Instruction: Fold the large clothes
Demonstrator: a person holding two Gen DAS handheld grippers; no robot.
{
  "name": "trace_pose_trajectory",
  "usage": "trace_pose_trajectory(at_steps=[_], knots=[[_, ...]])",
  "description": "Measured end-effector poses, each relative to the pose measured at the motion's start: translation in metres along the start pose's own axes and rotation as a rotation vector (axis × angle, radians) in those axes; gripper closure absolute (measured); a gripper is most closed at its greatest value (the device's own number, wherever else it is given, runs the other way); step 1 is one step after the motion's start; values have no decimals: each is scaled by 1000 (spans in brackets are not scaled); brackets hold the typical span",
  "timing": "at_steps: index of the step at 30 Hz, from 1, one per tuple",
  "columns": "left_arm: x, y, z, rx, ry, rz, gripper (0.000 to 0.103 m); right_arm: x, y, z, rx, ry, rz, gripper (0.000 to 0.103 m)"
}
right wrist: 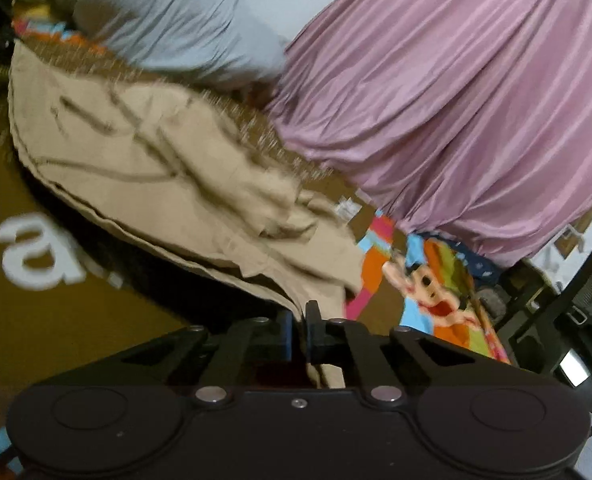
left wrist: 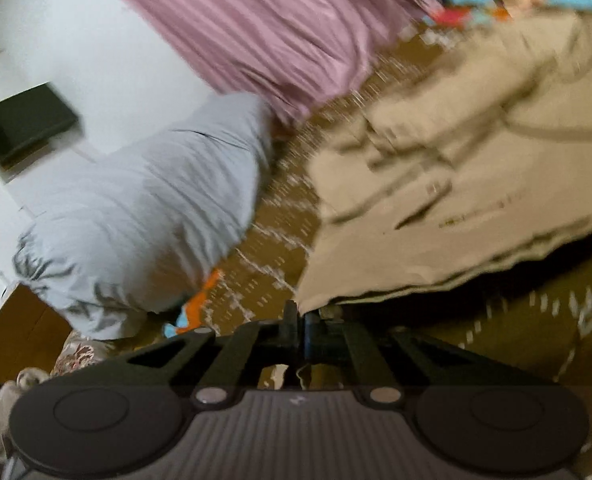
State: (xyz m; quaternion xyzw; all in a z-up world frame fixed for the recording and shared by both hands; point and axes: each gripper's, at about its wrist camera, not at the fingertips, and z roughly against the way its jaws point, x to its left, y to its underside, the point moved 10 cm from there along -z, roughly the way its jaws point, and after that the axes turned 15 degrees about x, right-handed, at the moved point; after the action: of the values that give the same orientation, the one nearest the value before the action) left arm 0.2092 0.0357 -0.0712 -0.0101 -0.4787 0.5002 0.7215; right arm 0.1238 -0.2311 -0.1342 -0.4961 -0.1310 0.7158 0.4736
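Your two views are dim indoors, heavily motion-blurred, fisheye-bent with black corners; dark shadow under the beige garment (left wrist: 435,184).

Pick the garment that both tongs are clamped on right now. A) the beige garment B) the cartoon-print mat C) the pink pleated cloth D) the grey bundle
A: the left tongs and the right tongs are each shut on an edge of the beige garment, while the pink cloth lies beyond, ungripped.
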Motion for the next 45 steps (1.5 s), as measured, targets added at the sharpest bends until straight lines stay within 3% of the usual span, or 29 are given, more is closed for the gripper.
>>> trace_pose_trajectory(at_steps=[5,9,10,12,14,15,18,21,22,23,25,30,34,37,40,43,45], knots=[[26,7,55,-46,68,115,100,-23,-9,45,-102,52,-12,103],[32,27,109,-95,215,131,100,-58,-12,112,-149,132,20,103],[31,32,117,-105,223,131,103,-72,-12,130,-150,142,35,103],[32,40,126,-130,160,135,103,-88,-5,144,-97,99,34,103],[37,47,123,-122,110,150,103,-92,7,144,-17,-19,4,103],[39,50,118,-98,121,173,103,-88,15,140,20,-60,6,103],[37,56,103,-18,212,206,103,-58,33,123,87,-99,121,85],[26,60,103,-19,211,102,98,-35,43,92,180,-168,176,68],[21,62,103,-29,230,59,92,-31,45,82,209,-179,193,57],[13,66,106,-41,249,9,69,-26,44,75,221,-180,214,52],[0,71,107,-51,236,-47,43,-17,47,65,242,-177,271,37],[-37,82,97,8,262,-137,42,-2,53,35,280,-154,338,29],[-69,89,89,38,279,-307,28,-2,58,10,274,-125,305,23],[-79,93,75,57,187,-366,31,-13,50,-3,231,-82,240,22],[-71,89,59,82,105,-354,34,-22,47,-13,215,-74,166,22],[-56,87,48,111,88,-299,42,-26,49,-20,216,-89,102,22],[-45,87,43,111,66,-272,54,-26,48,-20,209,-82,92,22]])
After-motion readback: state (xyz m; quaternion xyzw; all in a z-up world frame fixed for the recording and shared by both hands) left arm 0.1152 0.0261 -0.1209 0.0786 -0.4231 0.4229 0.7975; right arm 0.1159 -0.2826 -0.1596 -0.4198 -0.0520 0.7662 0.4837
